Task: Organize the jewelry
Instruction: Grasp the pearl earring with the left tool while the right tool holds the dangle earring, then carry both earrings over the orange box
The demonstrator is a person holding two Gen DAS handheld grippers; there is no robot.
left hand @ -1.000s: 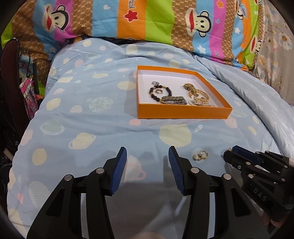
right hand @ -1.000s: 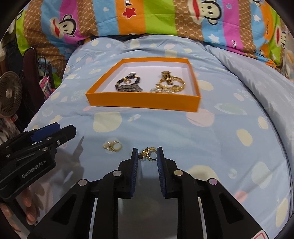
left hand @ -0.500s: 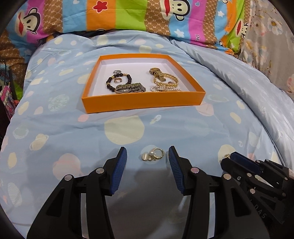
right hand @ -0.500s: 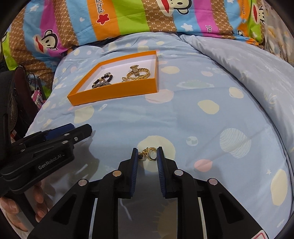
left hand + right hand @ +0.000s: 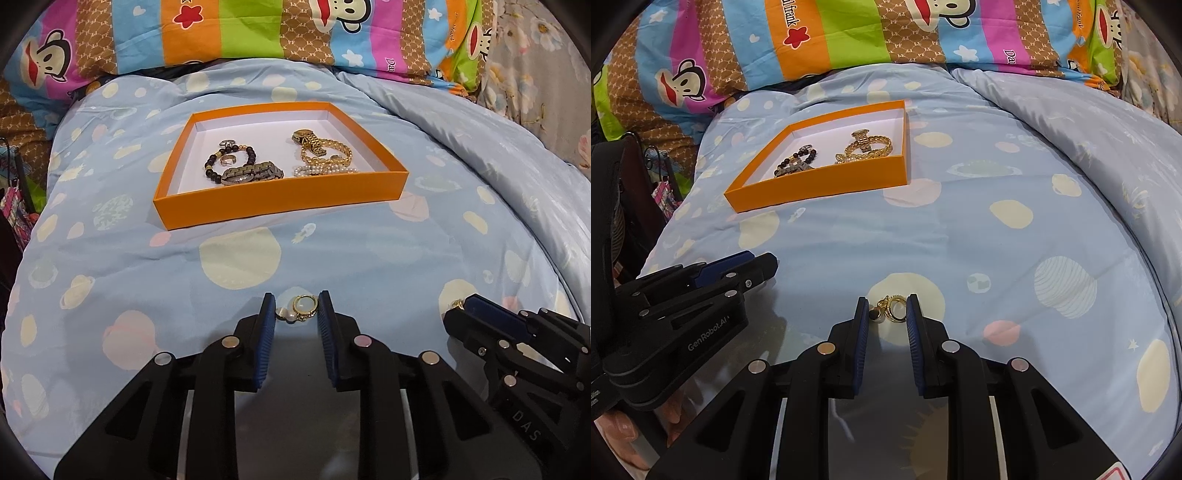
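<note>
Both grippers hang low over a pale blue bedspread (image 5: 332,258) printed with planets and pastel dots. The left gripper (image 5: 297,314) has just been closing its jaws, and between its blue pads sits a gold ring with a pearl (image 5: 301,309): the right pad touches the ring's edge and the left one meets the little pearl cluster, so the piece looks pinched, lying at the cloth's surface. Just off to its right, the right gripper (image 5: 887,312) has its fingers drawn in on a gold ring with a dark bead (image 5: 889,309), clamped between the pads above a cream dot on the spread.

Well beyond both of them, farther up the bed, rests a shallow orange box (image 5: 280,201) with a white floor. In its left half lies a dark beaded bracelet (image 5: 231,162) with a small ring (image 5: 226,159) inside its loop and a silver-toned watch band (image 5: 255,173) across its near edge. In its right half a gold watch (image 5: 321,146) is heaped with a string of pearls (image 5: 325,170) (the two are tangled enough that I cannot sort out which strand is which).

At the head of the bed runs a striped cartoon-monkey pillow (image 5: 258,33). A fingertip (image 5: 620,428) shows under the left gripper's handle.
</note>
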